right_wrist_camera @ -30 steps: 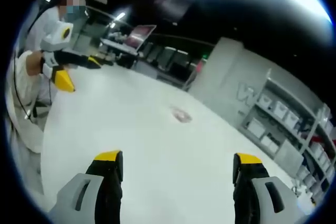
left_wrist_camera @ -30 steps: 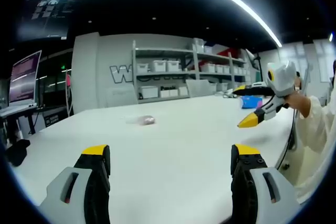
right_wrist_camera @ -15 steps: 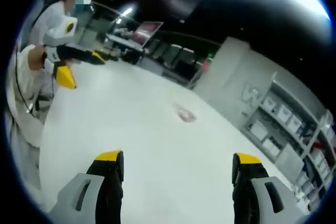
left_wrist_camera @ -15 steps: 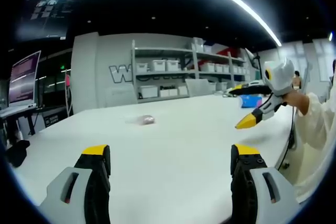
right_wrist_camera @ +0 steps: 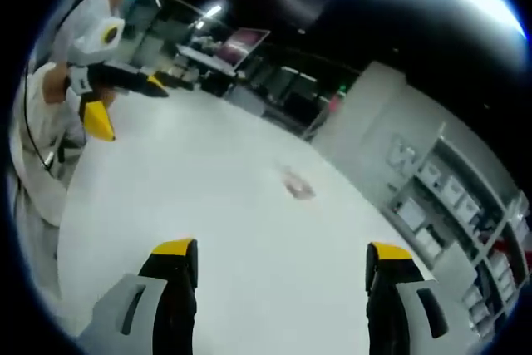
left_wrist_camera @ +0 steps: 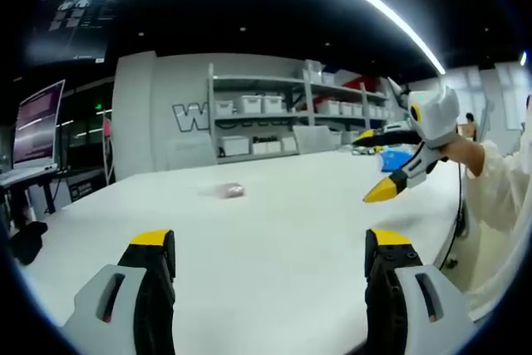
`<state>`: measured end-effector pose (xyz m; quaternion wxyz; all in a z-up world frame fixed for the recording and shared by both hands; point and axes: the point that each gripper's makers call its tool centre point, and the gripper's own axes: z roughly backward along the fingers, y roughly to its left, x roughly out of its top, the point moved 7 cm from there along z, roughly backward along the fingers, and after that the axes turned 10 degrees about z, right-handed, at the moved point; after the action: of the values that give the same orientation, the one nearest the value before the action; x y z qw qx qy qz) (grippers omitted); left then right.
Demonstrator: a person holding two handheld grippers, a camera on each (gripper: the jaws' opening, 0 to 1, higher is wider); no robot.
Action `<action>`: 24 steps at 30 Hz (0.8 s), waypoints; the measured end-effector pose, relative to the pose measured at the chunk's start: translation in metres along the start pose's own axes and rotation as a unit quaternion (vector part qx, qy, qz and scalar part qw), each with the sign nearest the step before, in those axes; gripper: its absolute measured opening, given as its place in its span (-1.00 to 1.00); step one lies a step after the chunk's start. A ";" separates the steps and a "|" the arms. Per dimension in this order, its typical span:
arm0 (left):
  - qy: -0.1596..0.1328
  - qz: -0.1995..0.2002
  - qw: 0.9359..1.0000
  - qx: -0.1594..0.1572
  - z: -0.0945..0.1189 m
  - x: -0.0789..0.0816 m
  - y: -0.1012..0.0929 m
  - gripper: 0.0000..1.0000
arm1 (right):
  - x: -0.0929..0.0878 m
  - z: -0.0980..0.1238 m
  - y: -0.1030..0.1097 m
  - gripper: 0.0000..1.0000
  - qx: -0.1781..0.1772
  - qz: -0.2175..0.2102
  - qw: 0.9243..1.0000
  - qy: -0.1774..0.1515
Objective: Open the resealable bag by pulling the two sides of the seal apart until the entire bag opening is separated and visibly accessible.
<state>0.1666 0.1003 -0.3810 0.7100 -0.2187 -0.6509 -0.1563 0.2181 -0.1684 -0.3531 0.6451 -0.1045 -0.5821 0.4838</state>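
The bag [left_wrist_camera: 226, 191] is left untouched on the desk [left_wrist_camera: 274, 230], while the right gripper [right_wrist_camera: 274, 257] has been swung nearer, both grippers held open.

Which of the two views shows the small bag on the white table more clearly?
The right gripper view, slightly: the bag lies near the middle of the table and looks down on it. In the left gripper view the bag is a low, blurred shape. It is too small in both to see the seal.

Bag [left_wrist_camera: 226, 191] on table [left_wrist_camera: 274, 230], centre.
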 end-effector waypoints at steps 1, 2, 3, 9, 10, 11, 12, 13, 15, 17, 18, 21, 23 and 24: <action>-0.001 0.000 1.000 0.000 0.000 0.000 0.000 0.87 | 0.001 -0.001 0.000 0.66 0.001 0.001 1.000 0.000; -0.001 0.000 1.000 0.000 0.001 0.000 0.000 0.87 | 0.001 -0.002 0.000 0.66 0.002 0.002 1.000 0.001; -0.001 0.000 1.000 -0.001 0.001 0.000 -0.001 0.87 | 0.002 -0.003 0.000 0.66 0.003 0.002 1.000 0.000; 0.002 0.000 1.000 -0.001 0.003 -0.002 -0.001 0.87 | 0.006 -0.011 -0.001 0.66 0.010 0.008 1.000 0.000; 0.002 -0.001 1.000 -0.001 0.003 -0.002 -0.001 0.87 | 0.007 -0.012 -0.002 0.65 0.010 0.010 1.000 0.000; 0.003 -0.001 1.000 -0.001 0.003 -0.002 -0.001 0.87 | 0.007 -0.013 -0.002 0.65 0.011 0.011 1.000 0.001; 0.002 -0.001 1.000 -0.001 0.003 -0.002 -0.001 0.87 | 0.006 -0.013 -0.003 0.65 0.011 0.012 1.000 0.002; 0.002 -0.001 1.000 -0.001 0.003 -0.001 -0.001 0.87 | 0.006 -0.014 -0.003 0.64 0.011 0.013 1.000 0.003; 0.002 -0.001 1.000 -0.002 0.003 -0.001 -0.001 0.87 | 0.006 -0.015 -0.003 0.64 0.012 0.012 1.000 0.004; 0.003 -0.002 1.000 -0.002 0.003 -0.001 -0.002 0.87 | 0.005 -0.017 -0.003 0.63 0.012 0.012 1.000 0.005; 0.003 -0.002 1.000 -0.002 0.003 -0.002 -0.002 0.87 | 0.005 -0.018 -0.004 0.63 0.011 0.013 1.000 0.007; 0.005 -0.003 1.000 -0.002 0.002 -0.002 -0.002 0.87 | 0.004 -0.021 -0.004 0.62 0.012 0.017 1.000 0.008; 0.006 -0.003 1.000 -0.002 0.002 -0.002 -0.002 0.87 | 0.004 -0.023 -0.005 0.61 0.014 0.017 1.000 0.009; 0.005 -0.004 1.000 -0.003 0.002 -0.002 -0.002 0.87 | 0.004 -0.024 -0.005 0.60 0.014 0.017 1.000 0.009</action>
<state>0.1634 0.0992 -0.3829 0.7122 -0.2174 -0.6476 -0.1617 0.2409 -0.1573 -0.3539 0.6434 -0.1097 -0.5672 0.5023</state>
